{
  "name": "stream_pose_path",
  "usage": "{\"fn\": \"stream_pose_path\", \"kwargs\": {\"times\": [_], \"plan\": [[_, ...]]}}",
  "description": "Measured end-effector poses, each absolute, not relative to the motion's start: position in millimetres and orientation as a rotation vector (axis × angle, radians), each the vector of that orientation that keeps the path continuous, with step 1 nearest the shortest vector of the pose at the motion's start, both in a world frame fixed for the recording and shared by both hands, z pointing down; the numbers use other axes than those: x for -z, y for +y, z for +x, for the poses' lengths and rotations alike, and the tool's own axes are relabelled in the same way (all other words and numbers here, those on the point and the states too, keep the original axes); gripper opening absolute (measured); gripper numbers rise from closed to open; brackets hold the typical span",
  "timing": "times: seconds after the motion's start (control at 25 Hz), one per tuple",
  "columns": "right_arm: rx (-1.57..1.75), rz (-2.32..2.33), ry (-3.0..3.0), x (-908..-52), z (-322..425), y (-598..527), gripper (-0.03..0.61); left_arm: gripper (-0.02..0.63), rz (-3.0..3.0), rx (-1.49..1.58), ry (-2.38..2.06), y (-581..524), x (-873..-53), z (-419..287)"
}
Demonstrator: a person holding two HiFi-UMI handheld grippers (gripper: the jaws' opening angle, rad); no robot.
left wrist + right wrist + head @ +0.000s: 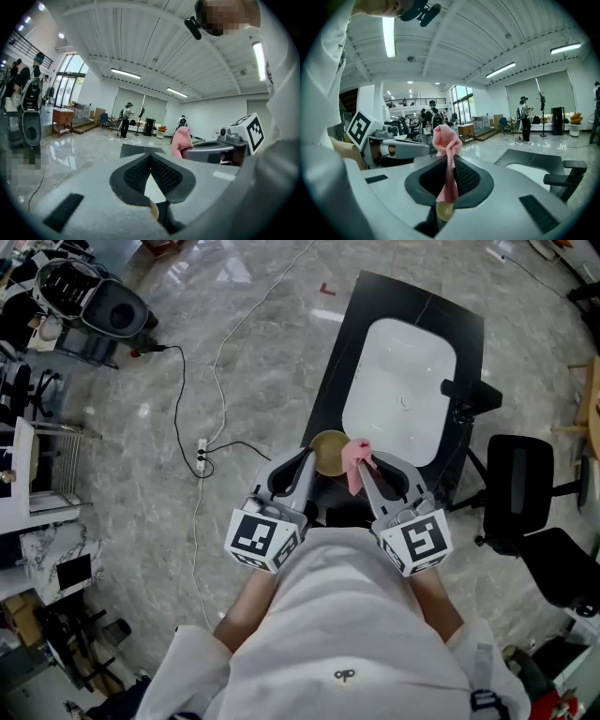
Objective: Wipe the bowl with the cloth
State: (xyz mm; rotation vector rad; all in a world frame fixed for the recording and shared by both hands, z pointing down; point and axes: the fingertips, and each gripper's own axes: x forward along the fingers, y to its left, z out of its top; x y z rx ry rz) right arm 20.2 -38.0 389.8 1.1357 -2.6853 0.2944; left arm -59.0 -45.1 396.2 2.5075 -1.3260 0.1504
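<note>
The left gripper (308, 457) has its jaws pressed fully together; in the left gripper view (150, 155) the two dark pads meet at the tips and nothing is between them. The right gripper (367, 465) is pinching the pink cloth (353, 471). In the right gripper view (451, 163) the cloth (446, 138) runs as a thin strip between the pads, and above the tips it stands up in a loose bunch.

The bowl (328, 451), yellowish and round, is just ahead of both grippers, between their tips. It is a little to the right of the left gripper's tip and a little to the left of the right one. I cannot tell whether the left tip touches its rim. The hanging part of the cloth is just beside the bowl's right edge.

The bowl is at the near end of a black table (334, 381), and beyond the grippers a white basin (403, 381) lies in this table. A black chair (521, 486) stands to the right of the right gripper, well apart from it. Both grippers are close together, side by side, and the person holds them in front of the body
</note>
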Motion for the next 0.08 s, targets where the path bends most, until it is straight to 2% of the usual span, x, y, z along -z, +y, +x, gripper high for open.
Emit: {"fn": "stream_pose_path", "kwargs": {"times": [0.08], "plan": [[-0.295,1.136,-2.682,-391.5,21.0,-38.6,0.026,0.011,2.507,-0.152,-1.327,-45.8,-397.7,-58.7]]}}
